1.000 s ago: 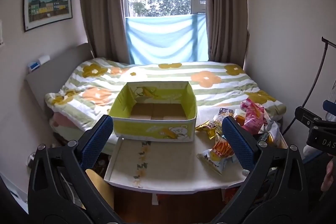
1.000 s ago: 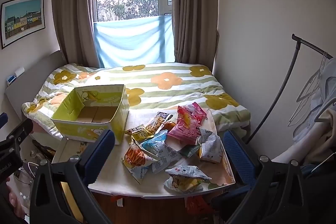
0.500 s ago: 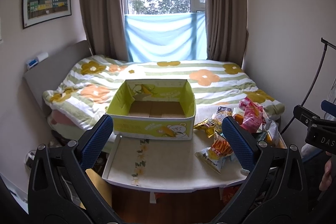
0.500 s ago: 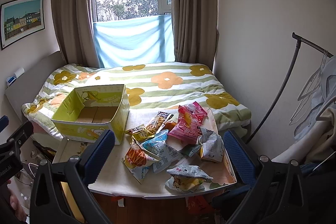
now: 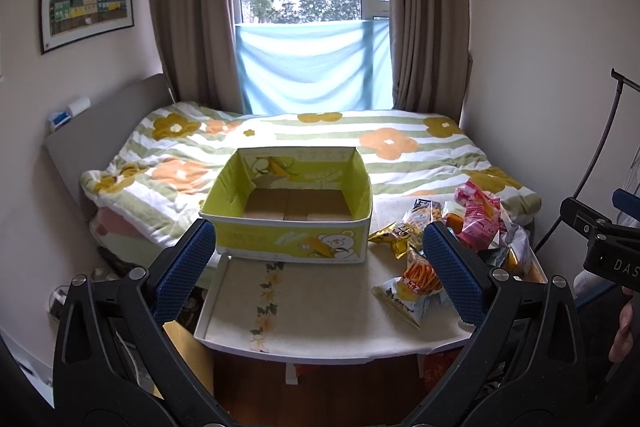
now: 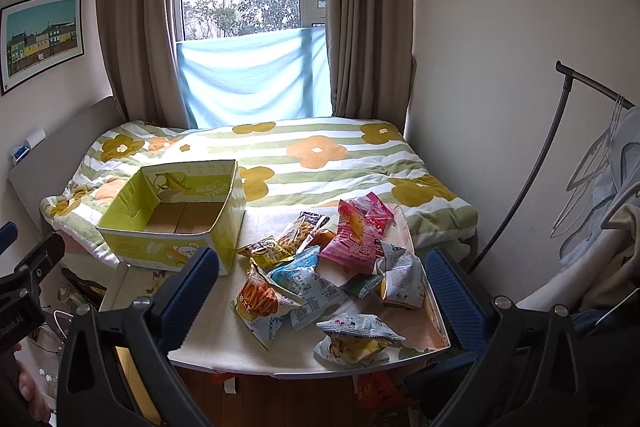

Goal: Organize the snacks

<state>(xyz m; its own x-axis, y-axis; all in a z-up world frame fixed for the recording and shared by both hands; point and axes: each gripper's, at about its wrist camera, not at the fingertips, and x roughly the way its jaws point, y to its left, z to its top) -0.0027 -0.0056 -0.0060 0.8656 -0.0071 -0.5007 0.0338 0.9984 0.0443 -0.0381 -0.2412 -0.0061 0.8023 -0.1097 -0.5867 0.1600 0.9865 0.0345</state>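
Little has shifted; both claws, left claw and right claw, hang wide open. Snack packets lie centre frame, beside my empty box on the bench. Next: grasp one.

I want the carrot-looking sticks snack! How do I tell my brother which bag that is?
Find the yellow-green box on the white table; the snack pile lies to its right. The bag with orange sticks is at the pile's front-left edge, nearest the table's bare part, the only one showing orange sticks on yellow.
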